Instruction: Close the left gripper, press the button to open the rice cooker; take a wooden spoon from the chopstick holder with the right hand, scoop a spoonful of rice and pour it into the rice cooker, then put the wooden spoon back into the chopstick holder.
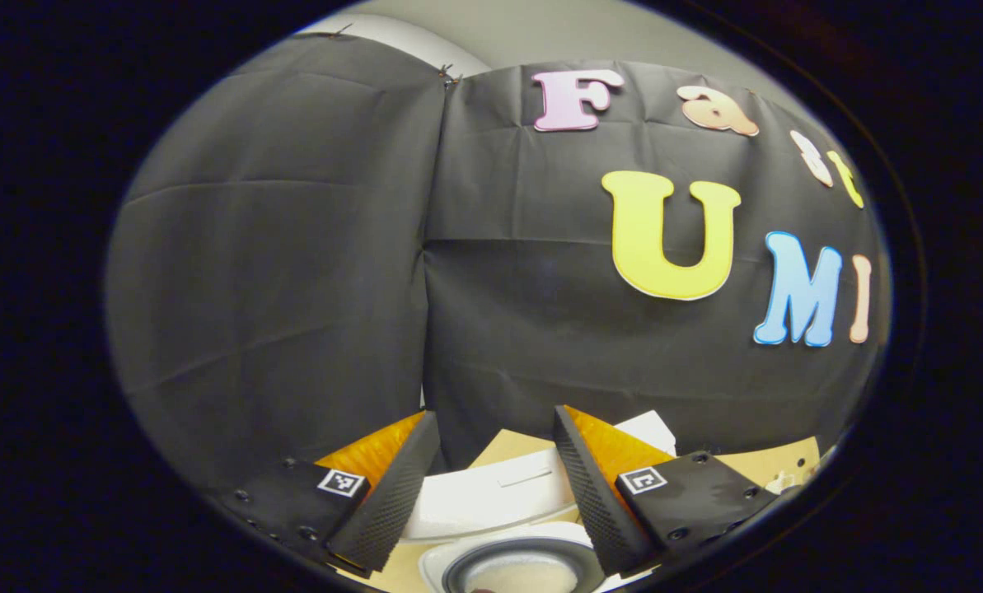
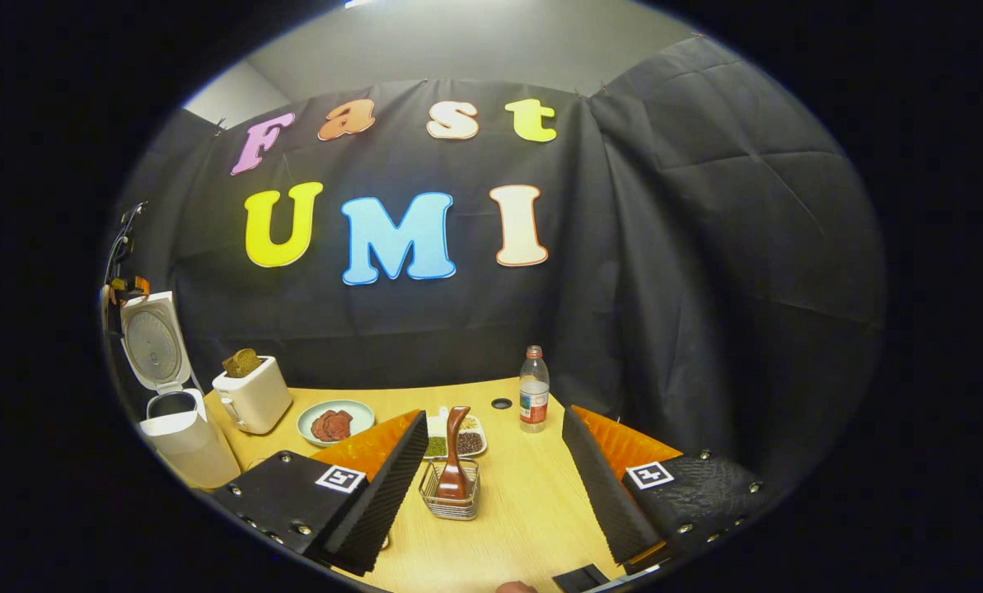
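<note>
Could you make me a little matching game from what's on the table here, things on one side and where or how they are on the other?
Things:
1. rice cooker
2. wooden spoon
3. bread slice
4. plastic bottle

States:
A. standing in the wire chopstick holder
B. upright near the back edge of the table
C. lid swung up
D. sticking out of the white toaster

Pairs: 1-C, 2-A, 3-D, 4-B
</note>
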A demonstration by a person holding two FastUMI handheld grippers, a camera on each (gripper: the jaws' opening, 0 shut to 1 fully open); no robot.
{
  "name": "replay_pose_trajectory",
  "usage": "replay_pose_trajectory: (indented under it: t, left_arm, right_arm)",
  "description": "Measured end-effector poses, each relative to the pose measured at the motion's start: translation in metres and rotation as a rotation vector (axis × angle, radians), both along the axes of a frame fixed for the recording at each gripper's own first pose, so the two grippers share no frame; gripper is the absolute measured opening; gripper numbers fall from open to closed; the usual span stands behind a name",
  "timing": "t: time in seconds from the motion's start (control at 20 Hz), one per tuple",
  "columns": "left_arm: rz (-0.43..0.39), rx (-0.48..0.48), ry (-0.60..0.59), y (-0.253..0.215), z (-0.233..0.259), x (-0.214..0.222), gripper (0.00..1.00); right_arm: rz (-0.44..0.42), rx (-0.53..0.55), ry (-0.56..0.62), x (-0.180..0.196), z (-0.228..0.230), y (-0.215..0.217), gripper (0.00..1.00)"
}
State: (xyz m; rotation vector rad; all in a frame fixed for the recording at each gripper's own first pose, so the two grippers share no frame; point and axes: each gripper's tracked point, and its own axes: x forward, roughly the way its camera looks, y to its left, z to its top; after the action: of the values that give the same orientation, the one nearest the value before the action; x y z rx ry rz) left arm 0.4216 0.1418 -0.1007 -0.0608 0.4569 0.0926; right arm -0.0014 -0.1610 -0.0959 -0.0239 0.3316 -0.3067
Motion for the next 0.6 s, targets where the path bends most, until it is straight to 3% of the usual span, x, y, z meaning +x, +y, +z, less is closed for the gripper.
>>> replay_pose_trajectory:
  t: [0.5,0.55,0.6]
  left_arm:
    - [-0.042,0.012,-0.036,-0.045,-0.007,-0.093,0.94]
    - [-0.044,0.007,-0.036,-0.051,-0.009,-0.104,0.97]
    - [-0.046,0.001,-0.033,-0.056,-0.013,-0.112,0.93]
  right_arm:
    - [0.108,0.018,0.007,0.009,-0.005,0.008,0.99]
    - [0.111,0.021,0.009,0.009,-0.005,0.007,0.99]
    - [0.115,0.027,0.009,0.011,-0.006,0.006,0.99]
